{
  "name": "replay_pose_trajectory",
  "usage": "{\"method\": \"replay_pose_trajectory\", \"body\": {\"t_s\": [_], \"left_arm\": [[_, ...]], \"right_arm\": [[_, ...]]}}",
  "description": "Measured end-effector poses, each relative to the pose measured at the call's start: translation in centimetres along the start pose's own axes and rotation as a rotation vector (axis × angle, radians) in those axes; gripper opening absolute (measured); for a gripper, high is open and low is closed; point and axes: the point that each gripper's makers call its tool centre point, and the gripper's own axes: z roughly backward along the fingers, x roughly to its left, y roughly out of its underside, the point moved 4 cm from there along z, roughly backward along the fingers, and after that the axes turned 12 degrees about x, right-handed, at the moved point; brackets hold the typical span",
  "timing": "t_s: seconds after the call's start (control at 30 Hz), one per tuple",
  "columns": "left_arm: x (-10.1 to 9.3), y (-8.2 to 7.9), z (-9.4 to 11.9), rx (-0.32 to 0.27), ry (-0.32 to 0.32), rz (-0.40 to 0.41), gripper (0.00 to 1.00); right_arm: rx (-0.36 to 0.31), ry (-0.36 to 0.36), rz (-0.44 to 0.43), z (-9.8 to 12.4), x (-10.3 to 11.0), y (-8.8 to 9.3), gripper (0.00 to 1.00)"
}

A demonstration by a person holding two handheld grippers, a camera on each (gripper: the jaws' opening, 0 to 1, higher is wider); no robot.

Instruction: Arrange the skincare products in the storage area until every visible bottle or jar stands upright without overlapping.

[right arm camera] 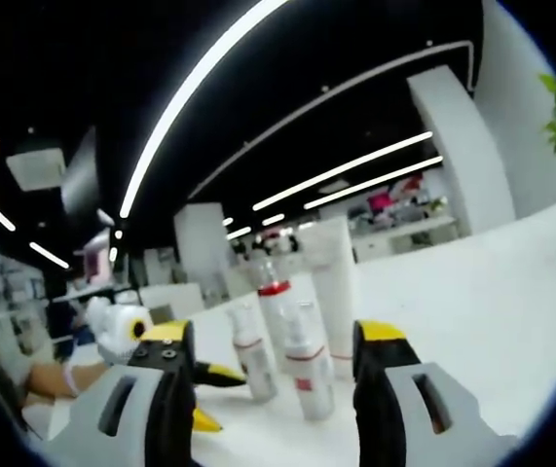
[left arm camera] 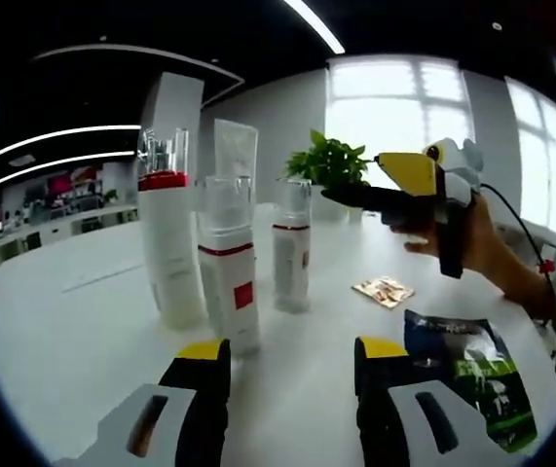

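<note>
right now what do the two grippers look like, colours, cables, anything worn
Left gripper: two black jaws with yellow tips on light grey bodies with dark slots. Right gripper: black jaws, yellow body, white rear part, a thin black cable trailing. Its own view shows matching yellow-tipped black jaws.
</note>
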Motion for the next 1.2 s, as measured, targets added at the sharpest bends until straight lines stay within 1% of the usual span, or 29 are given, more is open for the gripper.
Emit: {"method": "replay_pose_trajectory", "body": {"t_s": [0.13,0.2,0.3,0.37,0.4,0.43,0.47,0.5,0.53,0.57,0.63,0.67,0.7,0.73,0.8,0.83,0.87,0.9,0.93,0.97,1.0,1.03,1.07,1.1,1.13,1.17,1.2], "left_arm": [[0.4,-0.2,0.8,-0.010,-0.018,0.002,0.52],[0.5,-0.4,1.4,-0.030,-0.024,0.006,0.52],[0.6,-0.3,2.1,-0.045,-0.028,0.024,0.52],[0.7,-0.5,2.4,-0.054,-0.032,0.034,0.52],[0.7,-0.9,2.8,-0.076,-0.032,0.037,0.52],[0.7,-1.4,3.1,-0.109,-0.033,0.037,0.51],[0.7,-2.0,3.6,-0.140,-0.035,0.030,0.50],[0.8,-2.7,4.4,-0.177,-0.036,0.021,0.49],[1.0,-2.9,5.1,-0.200,-0.048,0.030,0.48],[1.2,-3.2,5.9,-0.223,-0.060,0.039,0.47],[0.7,-3.3,7.7,-0.239,-0.055,0.041,0.46],[-0.1,-3.0,9.0,-0.237,-0.038,0.033,0.46],[-0.9,-2.8,10.0,-0.251,-0.028,0.016,0.46],[-1.4,-2.5,10.6,-0.257,-0.027,0.001,0.46],[-2.5,-1.7,11.4,-0.227,-0.021,-0.026,0.46],[-3.3,-1.0,11.7,-0.207,-0.024,-0.035,0.47],[-3.8,-0.6,11.9,-0.203,-0.020,-0.037,0.46],[-4.6,-0.3,12.1,-0.204,0.001,-0.017,0.46],[-4.9,-0.1,12.2,-0.203,0.012,-0.003,0.43],[-5.7,0.3,12.3,-0.186,0.056,0.039,0.40],[-6.5,0.8,12.3,-0.165,0.095,0.060,0.36],[-7.1,1.4,12.1,-0.124,0.119,0.076,0.30],[-7.5,2.0,12.0,-0.083,0.127,0.081,0.27],[-7.7,2.4,11.8,-0.063,0.127,0.081,0.26],[-7.9,2.9,11.4,-0.035,0.113,0.085,0.25],[-8.1,3.5,11.2,0.002,0.103,0.079,0.22],[-8.2,3.9,10.7,0.018,0.090,0.075,0.20]], "right_arm": [[0.001,0.002,0.007,0.1,0.0,0.0,0.64],[-0.004,0.003,0.010,0.2,0.1,-0.2,0.64],[-0.014,0.003,0.024,0.4,0.4,-0.6,0.64],[-0.003,0.003,0.043,0.5,0.5,-0.7,0.67],[0.007,0.002,0.075,0.4,0.4,-0.9,0.68],[0.023,0.014,0.120,0.4,0.3,-0.8,0.72],[0.058,0.041,0.192,0.4,0.2,-0.7,0.76],[0.066,0.059,0.234,0.5,0.2,-0.8,0.79],[0.081,0.069,0.257,1.0,0.5,-0.4,0.80],[0.084,0.056,0.234,1.5,1.0,-0.1,0.80],[0.026,0.007,0.193,2.9,2.2,0.0,0.78],[0.012,-0.021,0.181,3.5,2.8,0.1,0.79],[-0.002,-0.043,0.150,4.1,3.2,0.2,0.81],[-0.018,-0.070,0.116,5.0,3.8,0.3,0.85],[-0.010,-0.097,0.102,6.0,4.5,0.7,0.86],[0.012,-0.101,0.091,6.6,4.8,1.1,0.83],[0.035,-0.112,0.075,7.0,5.0,1.5,0.81],[0.069,-0.141,0.036,7.4,5.6,2.2,0.78],[0.091,-0.163,-0.004,7.7,5.9,2.7,0.75],[0.115,-0.182,-0.053,7.9,6.3,3.3,0.75],[0.148,-0.220,-0.128,8.2,6.9,4.1,0.76],[0.156,-0.247,-0.199,8.5,7.4,4.7,0.79],[0.164,-0.250,-0.247,8.7,7.5,5.0,0.81],[0.181,-0.245,-0.287,8.9,7.6,5.5,0.82],[0.233,-0.251,-0.310,9.3,7.8,6.2,0.83],[0.253,-0.253,-0.321,9.6,8.0,6.5,0.83],[0.266,-0.248,-0.333,9.8,8.1,6.7,0.83]]}}
